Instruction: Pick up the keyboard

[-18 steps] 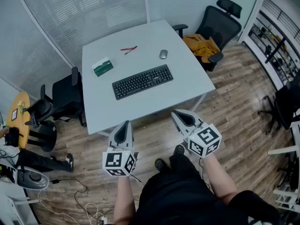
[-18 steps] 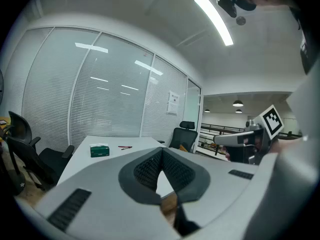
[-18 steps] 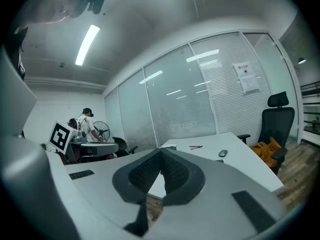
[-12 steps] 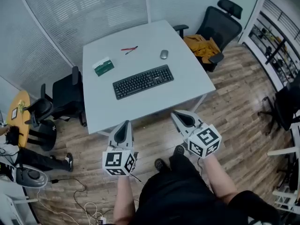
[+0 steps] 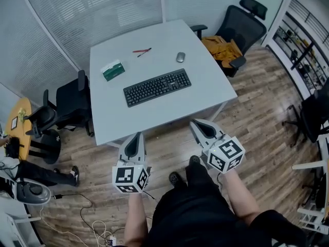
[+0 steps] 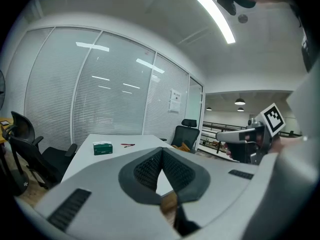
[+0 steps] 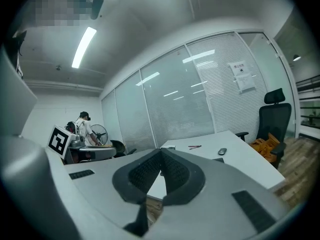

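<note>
A black keyboard [image 5: 157, 87] lies slantwise in the middle of a white table [image 5: 205, 94] in the head view. My left gripper [image 5: 134, 137] hovers over the floor short of the table's near edge, jaws shut and empty. My right gripper [image 5: 195, 124] hangs to its right, also shut with nothing in it, pointing at the table's near right part. In the left gripper view the shut gripper [image 6: 161, 150] faces the table [image 6: 107, 150]. From the right gripper view the shut gripper [image 7: 160, 153] hides most of the keyboard, and only its end [image 7: 218, 160] shows.
On the table lie a grey mouse [image 5: 180, 57], red and black pens [image 5: 141, 51] and a green box [image 5: 113, 71]. Black office chairs stand at the left [image 5: 69, 104] and at the far right [image 5: 241, 24]. The floor is wood planks, with cables [image 5: 87, 217] at the lower left.
The view has shifted slightly, with the table a little farther up. The right gripper sits a touch lower right. Both grippers stay shut.
</note>
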### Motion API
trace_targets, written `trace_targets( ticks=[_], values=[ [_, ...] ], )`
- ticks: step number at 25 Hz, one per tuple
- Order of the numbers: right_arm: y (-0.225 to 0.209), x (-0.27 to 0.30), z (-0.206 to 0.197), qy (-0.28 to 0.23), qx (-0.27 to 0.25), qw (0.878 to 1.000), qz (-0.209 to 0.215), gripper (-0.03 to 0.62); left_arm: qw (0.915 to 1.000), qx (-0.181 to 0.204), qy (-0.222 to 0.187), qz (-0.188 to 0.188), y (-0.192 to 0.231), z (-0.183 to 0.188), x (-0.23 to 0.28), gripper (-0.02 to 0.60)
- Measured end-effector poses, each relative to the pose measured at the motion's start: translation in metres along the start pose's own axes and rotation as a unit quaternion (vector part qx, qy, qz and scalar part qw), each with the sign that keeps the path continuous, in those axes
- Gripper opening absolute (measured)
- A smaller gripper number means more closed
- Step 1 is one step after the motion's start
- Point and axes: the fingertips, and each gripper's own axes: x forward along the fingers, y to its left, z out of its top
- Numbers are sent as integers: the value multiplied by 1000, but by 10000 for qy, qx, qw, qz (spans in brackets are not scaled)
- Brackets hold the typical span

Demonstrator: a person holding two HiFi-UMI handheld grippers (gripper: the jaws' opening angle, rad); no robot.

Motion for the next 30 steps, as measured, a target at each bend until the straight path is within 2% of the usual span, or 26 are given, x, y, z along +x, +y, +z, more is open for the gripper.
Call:
trace_targets(
  ticks=[5,13,24,30],
  values=[
    [-11,3,-9,91,97,9999,-108,9,9999,-90,100,73,8,-8,6,-3],
    [-40,39,-2,136,87,9999,-4,9,9996,-75,178,220,25,-5,42,-3],
    [-116,117,36,158,54,9996,213,9,9976,-76,227,647,60,29,128,-3],
    [-169,148,46,304,8,9992,269,9,9963,-169,278,802,63,38,179,-3]
  ],
)
